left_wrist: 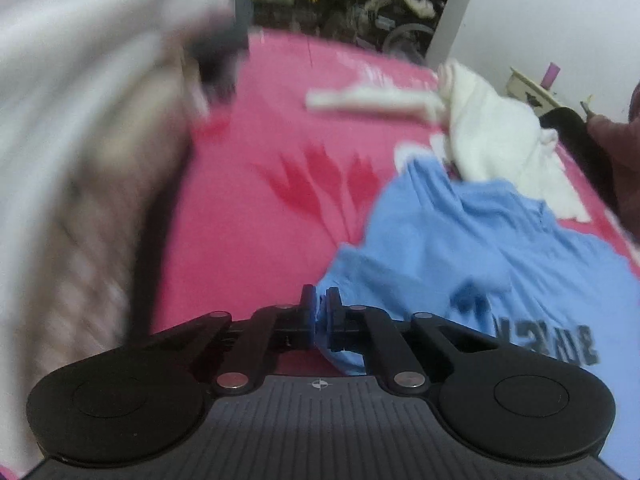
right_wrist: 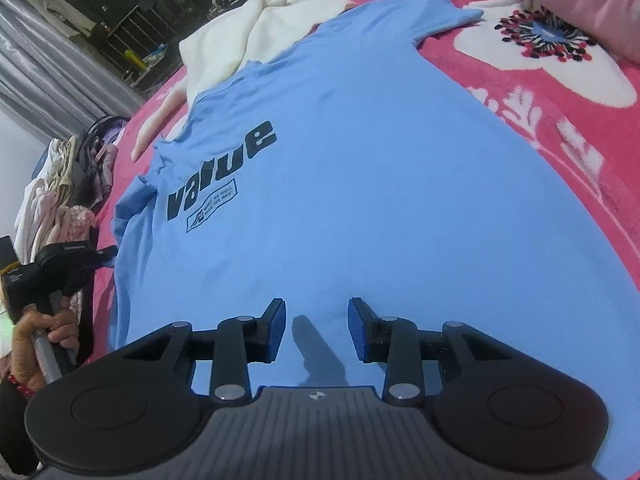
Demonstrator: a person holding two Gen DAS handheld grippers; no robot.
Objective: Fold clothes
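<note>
A blue T-shirt is spread on a pink floral blanket. Its edge is pinched between the closed fingers of the left gripper. The right gripper is held above the shirt, fingers apart, nothing clamped.

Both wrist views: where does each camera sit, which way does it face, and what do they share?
Left wrist: on the left gripper, looking down across the pink blanket; its jaws are shut on an edge of the blue T-shirt; white garment beyond.
Right wrist: on the right gripper, jaws open just above the shirt's lower part, looking up it past the "value" print; the person's hand on the other gripper shows at left.
Shared: blue T-shirt, white garment, pink blanket.
</note>
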